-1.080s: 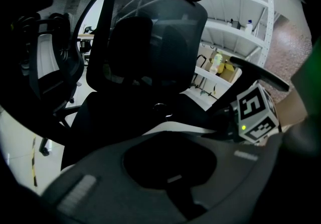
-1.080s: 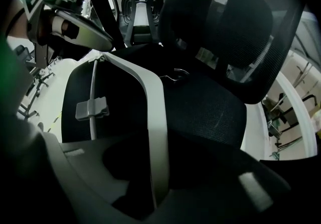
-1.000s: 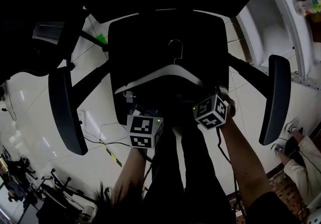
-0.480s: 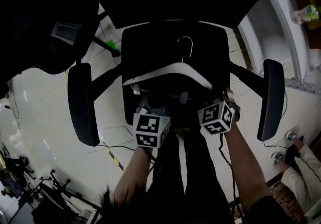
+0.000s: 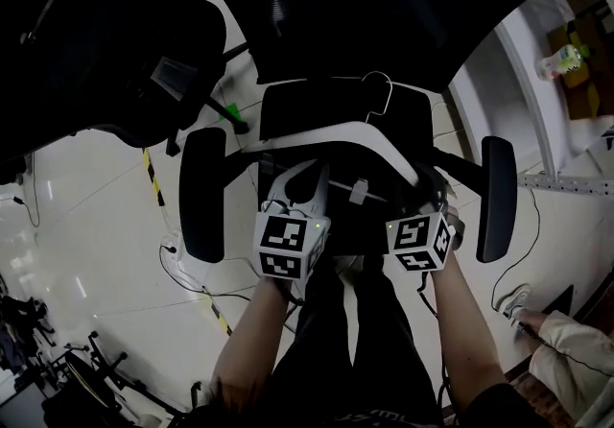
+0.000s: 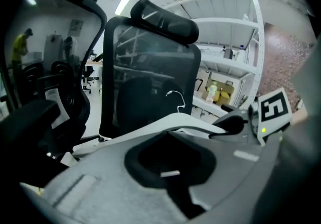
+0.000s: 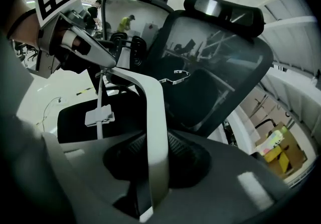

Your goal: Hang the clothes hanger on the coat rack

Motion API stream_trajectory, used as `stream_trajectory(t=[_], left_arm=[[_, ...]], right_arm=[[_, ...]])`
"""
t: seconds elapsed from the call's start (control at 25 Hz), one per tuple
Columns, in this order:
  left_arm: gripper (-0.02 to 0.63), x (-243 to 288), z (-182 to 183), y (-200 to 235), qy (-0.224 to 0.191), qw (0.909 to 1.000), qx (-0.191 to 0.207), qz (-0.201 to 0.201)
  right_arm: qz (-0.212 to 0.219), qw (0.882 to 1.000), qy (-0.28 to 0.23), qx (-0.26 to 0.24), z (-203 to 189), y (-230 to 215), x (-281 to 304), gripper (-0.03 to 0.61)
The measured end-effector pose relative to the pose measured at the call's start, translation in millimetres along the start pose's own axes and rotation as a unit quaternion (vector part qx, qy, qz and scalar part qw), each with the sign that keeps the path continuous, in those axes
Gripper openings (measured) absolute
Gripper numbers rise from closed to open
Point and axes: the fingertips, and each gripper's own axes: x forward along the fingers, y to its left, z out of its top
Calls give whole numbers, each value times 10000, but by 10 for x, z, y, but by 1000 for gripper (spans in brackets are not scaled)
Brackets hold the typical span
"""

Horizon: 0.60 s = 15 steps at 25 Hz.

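A white clothes hanger (image 5: 357,135) with a metal hook (image 5: 381,92) hangs in the air above a black office chair (image 5: 288,109), held level between both grippers. My left gripper (image 5: 293,174) is shut on its left end, and the right gripper view shows those fingers pinching that tip (image 7: 107,66). My right gripper (image 5: 427,194) is shut on the right arm; the white bar (image 7: 154,132) runs down between its jaws. A clip (image 7: 99,116) hangs from the hanger's thin lower bar. In the left gripper view the hanger (image 6: 150,130) crosses just above my jaws. I see no coat rack.
The chair's mesh back (image 7: 210,67), headrest (image 7: 223,9) and two armrests (image 5: 201,191) (image 5: 496,196) are right below and ahead. A second dark chair (image 5: 115,42) stands at left. White shelving (image 5: 523,100) with a bottle (image 5: 561,59) is at right. Cables (image 5: 182,263) lie on the floor.
Both grippers have risen together with the hanger still in them. The chair beneath now looks smaller and farther below. The hook has moved toward the picture's top.
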Motion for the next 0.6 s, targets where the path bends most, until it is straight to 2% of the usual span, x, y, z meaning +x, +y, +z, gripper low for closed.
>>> stream_trajectory(t=[0.32, 0.6], left_arm=[[5, -433, 629, -227, -295, 9992, 161, -201], [5, -794, 898, -231, -509, 9985, 195, 85]], right_arm=[[-450, 9986, -67, 253, 332, -446, -580, 115], [-489, 9975, -517, 22, 707, -563, -945, 115]])
